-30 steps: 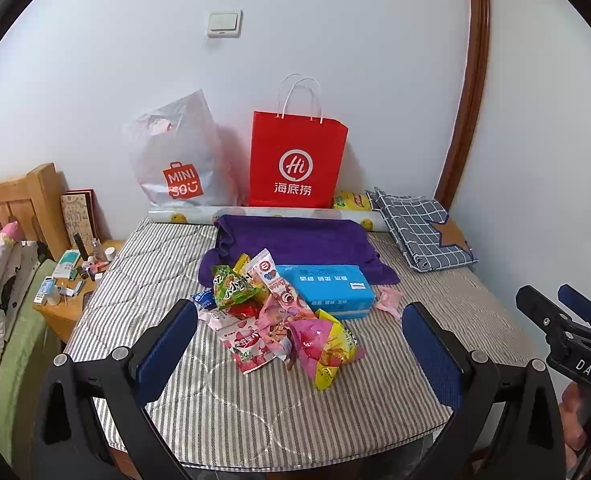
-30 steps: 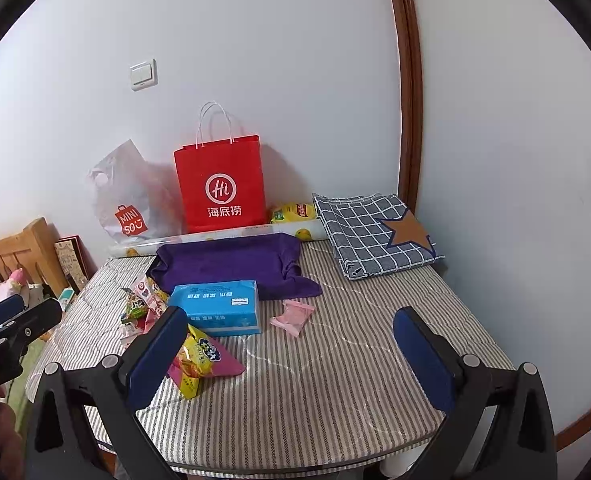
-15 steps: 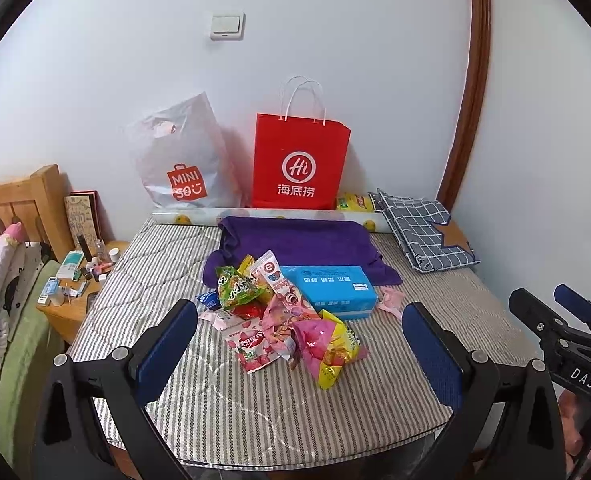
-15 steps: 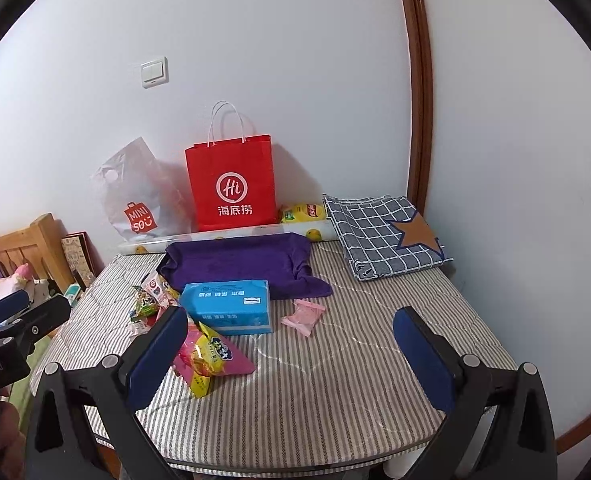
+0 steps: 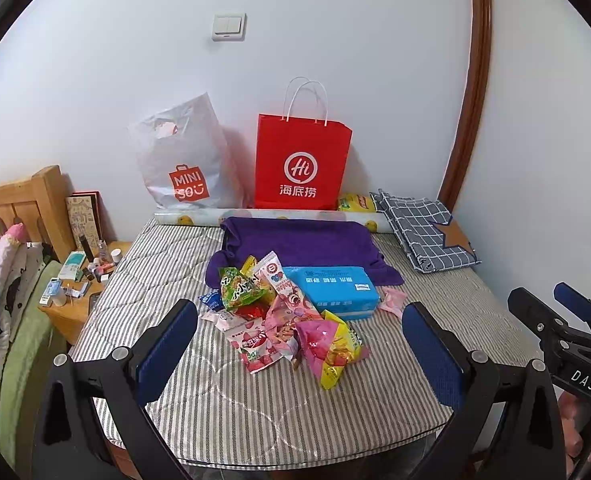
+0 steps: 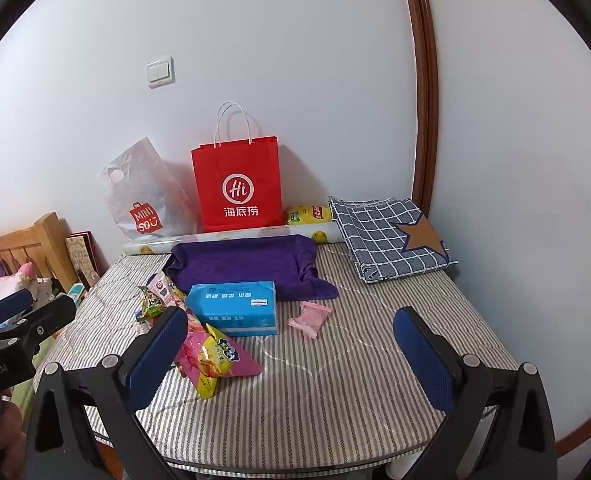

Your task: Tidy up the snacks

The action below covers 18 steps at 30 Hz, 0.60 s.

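Observation:
A heap of snack packets (image 5: 279,320) lies in the middle of the striped mattress (image 5: 255,408), with a pink and yellow bag (image 5: 329,346) at its near edge, also seen as the pink and yellow bag (image 6: 215,356) from the right. A small pink packet (image 6: 310,317) lies apart, right of a blue tissue pack (image 6: 235,308). My left gripper (image 5: 299,356) hangs open above the near side of the heap, holding nothing. My right gripper (image 6: 291,360) is open and empty over the mattress's near right part. A red paper bag (image 5: 301,164) stands upright at the wall.
A white plastic bag (image 5: 183,164) leans beside the red one. A purple cloth (image 5: 299,242), a checked cushion (image 5: 423,228) and a yellow chip bag (image 5: 355,203) lie at the back. A cluttered nightstand (image 5: 79,280) and wooden headboard (image 5: 23,208) stand left.
Both views have shifted slightly, with the scene sliding down and right in each. The mattress objects have not moved and both grippers stay open.

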Each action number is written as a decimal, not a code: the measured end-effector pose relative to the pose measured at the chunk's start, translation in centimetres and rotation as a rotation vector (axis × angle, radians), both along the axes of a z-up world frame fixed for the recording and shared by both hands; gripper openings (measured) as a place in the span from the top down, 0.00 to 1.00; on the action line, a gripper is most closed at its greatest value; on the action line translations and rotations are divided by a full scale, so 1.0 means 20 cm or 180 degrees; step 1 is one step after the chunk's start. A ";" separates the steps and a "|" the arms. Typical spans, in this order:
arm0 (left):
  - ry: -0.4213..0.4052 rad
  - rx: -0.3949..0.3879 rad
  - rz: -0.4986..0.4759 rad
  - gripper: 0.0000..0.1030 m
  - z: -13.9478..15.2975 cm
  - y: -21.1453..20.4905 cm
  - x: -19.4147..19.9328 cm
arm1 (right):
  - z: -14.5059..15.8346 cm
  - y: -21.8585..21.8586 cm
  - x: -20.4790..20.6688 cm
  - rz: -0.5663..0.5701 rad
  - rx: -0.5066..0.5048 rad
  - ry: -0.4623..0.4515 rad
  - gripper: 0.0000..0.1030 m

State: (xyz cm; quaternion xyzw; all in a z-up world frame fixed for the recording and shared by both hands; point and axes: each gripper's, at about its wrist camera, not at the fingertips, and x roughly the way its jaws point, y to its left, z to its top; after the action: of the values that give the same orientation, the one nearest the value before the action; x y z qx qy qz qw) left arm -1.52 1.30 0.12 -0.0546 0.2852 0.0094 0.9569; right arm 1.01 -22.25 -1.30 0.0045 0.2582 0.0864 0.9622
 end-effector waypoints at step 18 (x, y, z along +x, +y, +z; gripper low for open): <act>-0.0003 0.0019 -0.0061 0.02 0.01 -0.03 0.00 | 0.00 -0.01 -0.01 -0.0007 0.0039 0.0012 0.00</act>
State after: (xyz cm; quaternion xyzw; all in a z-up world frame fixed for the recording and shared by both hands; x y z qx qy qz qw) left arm -1.52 0.64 0.38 -0.0490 0.2851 0.0011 0.9572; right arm 0.84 -22.54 -1.33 0.0109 0.2595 0.0869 0.9618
